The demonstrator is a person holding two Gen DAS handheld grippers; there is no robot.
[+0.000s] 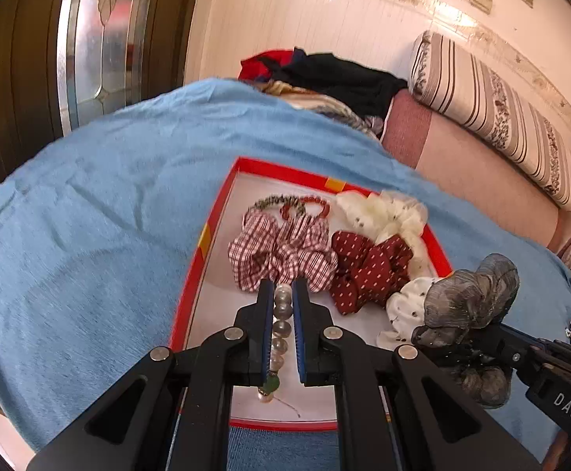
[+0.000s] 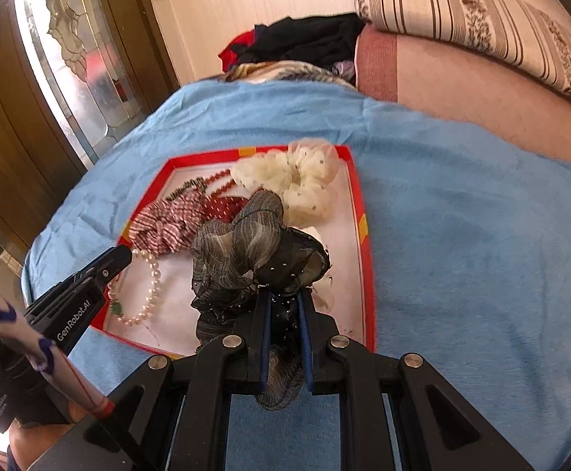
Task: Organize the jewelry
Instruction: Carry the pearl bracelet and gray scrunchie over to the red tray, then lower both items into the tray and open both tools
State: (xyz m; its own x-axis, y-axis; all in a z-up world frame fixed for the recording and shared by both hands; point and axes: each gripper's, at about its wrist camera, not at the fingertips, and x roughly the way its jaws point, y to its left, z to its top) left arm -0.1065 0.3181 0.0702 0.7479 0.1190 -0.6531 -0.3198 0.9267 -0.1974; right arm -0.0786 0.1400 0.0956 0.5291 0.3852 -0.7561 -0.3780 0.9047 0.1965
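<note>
A red-rimmed white tray (image 1: 222, 212) (image 2: 363, 212) lies on a blue cloth. In it are a red-checked scrunchie (image 1: 281, 253) (image 2: 163, 223), a dark red dotted scrunchie (image 1: 367, 267) (image 2: 222, 204), a cream scrunchie (image 1: 383, 212) (image 2: 297, 180), a white scrunchie (image 1: 407, 306) and red and dark bead bracelets (image 1: 305, 204) (image 2: 214, 180). My left gripper (image 1: 283, 288) (image 2: 122, 257) is shut on a pearl necklace (image 1: 279, 329) (image 2: 150, 294) over the tray's near part. My right gripper (image 2: 285, 294) (image 1: 426, 337) is shut on a grey-black scrunchie (image 2: 254, 247) (image 1: 469, 298), held above the tray's near right side.
The blue cloth (image 1: 89, 216) (image 2: 462, 216) covers the surface around the tray. Behind it lie piled dark and red clothes (image 1: 324, 74) (image 2: 301, 43), a pink cushion (image 1: 481, 172) and a striped bolster (image 1: 493, 110). A glass-panelled wooden door (image 1: 89, 39) stands at left.
</note>
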